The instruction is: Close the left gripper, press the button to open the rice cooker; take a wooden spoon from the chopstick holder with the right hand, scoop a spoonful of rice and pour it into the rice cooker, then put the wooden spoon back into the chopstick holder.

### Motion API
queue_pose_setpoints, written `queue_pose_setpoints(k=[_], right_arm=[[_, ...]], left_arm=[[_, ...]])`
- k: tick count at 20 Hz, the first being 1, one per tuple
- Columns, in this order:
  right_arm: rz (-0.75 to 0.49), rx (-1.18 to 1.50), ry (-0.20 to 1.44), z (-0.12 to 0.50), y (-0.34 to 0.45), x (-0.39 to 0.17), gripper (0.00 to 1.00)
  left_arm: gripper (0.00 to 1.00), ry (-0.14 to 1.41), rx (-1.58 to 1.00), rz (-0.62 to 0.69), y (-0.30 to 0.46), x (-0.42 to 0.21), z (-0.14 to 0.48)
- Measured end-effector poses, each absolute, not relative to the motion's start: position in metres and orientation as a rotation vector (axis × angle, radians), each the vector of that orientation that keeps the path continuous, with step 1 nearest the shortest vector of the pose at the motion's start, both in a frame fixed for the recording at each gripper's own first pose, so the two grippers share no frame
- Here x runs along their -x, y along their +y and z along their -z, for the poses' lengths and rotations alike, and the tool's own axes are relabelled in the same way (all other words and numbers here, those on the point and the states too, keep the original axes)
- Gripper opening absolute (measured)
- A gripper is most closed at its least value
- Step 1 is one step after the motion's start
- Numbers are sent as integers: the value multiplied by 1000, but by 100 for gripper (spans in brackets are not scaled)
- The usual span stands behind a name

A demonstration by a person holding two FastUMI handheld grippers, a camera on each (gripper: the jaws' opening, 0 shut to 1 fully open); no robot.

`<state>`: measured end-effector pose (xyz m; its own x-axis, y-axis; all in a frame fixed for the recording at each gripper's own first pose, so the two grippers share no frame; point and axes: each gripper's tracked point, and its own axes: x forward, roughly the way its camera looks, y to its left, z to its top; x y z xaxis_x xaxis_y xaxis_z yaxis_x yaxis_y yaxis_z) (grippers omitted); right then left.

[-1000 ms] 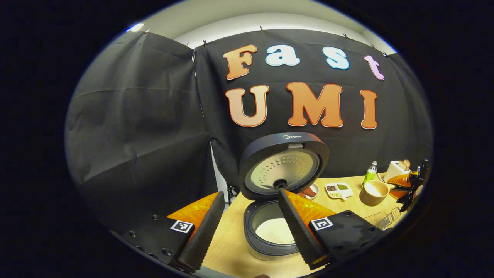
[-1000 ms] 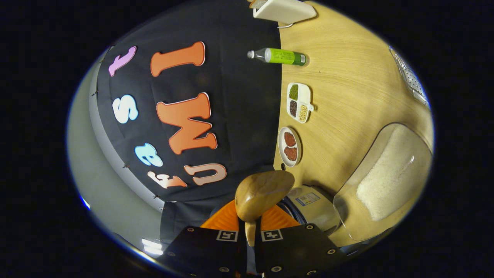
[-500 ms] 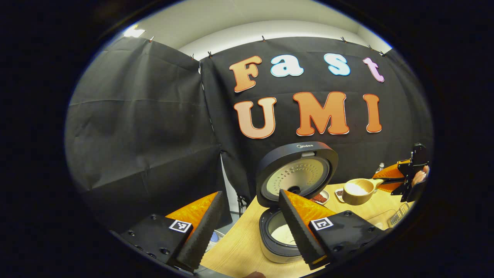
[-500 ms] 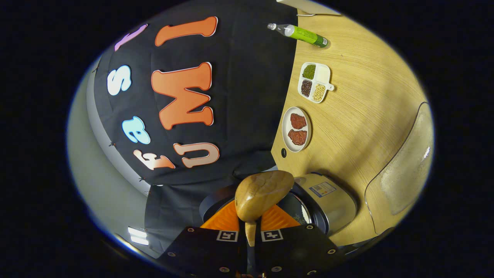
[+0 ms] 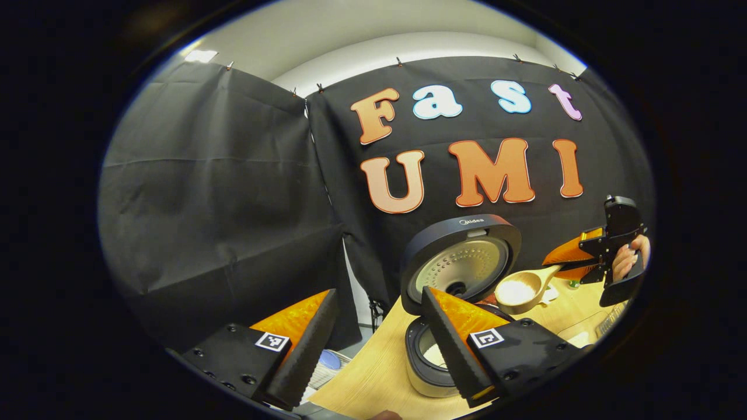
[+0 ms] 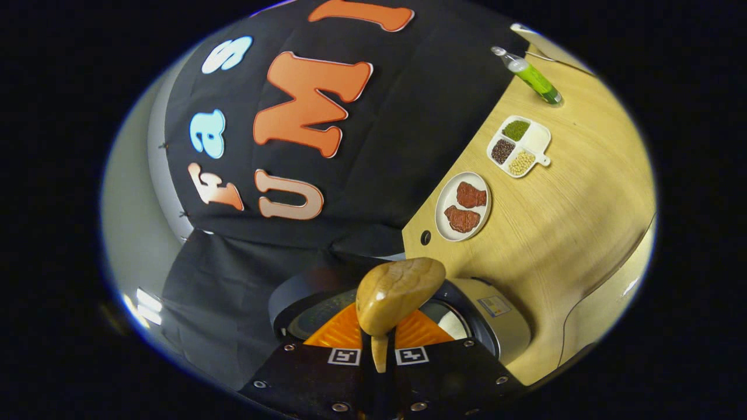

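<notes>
The rice cooker (image 5: 429, 364) stands open on the wooden table, its lid (image 5: 461, 259) upright and white rice showing in the pot. My left gripper (image 5: 379, 294) is open and holds nothing, raised to the left of and short of the cooker. The wooden spoon (image 5: 519, 289) carries a heap of rice and hangs just right of the lid, above the cooker's right edge. My right gripper (image 5: 583, 256) is shut on its handle, with a hand (image 5: 627, 259) behind. In the right gripper view the spoon's (image 6: 397, 291) back rises from my right gripper (image 6: 378, 341), over the cooker (image 6: 496, 321).
A plate of meat (image 6: 463, 205), a divided dish of beans (image 6: 519, 146) and a green bottle (image 6: 534, 76) sit along the table's back edge. A clear container's rim (image 6: 607, 309) shows at the table's right. Black cloth walls close the back and left.
The right gripper has carried the rice-filled spoon from the clear container up and over to the open cooker. The left gripper has drawn back to the left, staying open.
</notes>
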<state>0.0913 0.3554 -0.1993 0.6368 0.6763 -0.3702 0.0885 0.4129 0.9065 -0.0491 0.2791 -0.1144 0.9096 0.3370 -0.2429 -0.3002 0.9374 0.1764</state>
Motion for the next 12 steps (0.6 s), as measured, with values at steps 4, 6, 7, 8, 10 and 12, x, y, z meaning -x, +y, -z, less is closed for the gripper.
queue_pose_setpoints(k=[4,6,7,8,10,12], right_arm=[[-444,-926,793,201,373,-94,7],[-445,-838,773,204,378,-94,7],[-443,-803,765,206,380,-95,7],[-446,-775,754,206,382,-95,7],[-457,-717,731,205,388,-95,7],[-469,-643,696,202,392,-97,7]], left_arm=[[90,281,-140,-341,283,53,119],[90,288,-138,-347,284,55,122],[90,291,-136,-352,286,56,123],[90,295,-134,-357,287,58,124],[90,302,-132,-371,292,61,128],[90,308,-126,-381,295,60,131]])
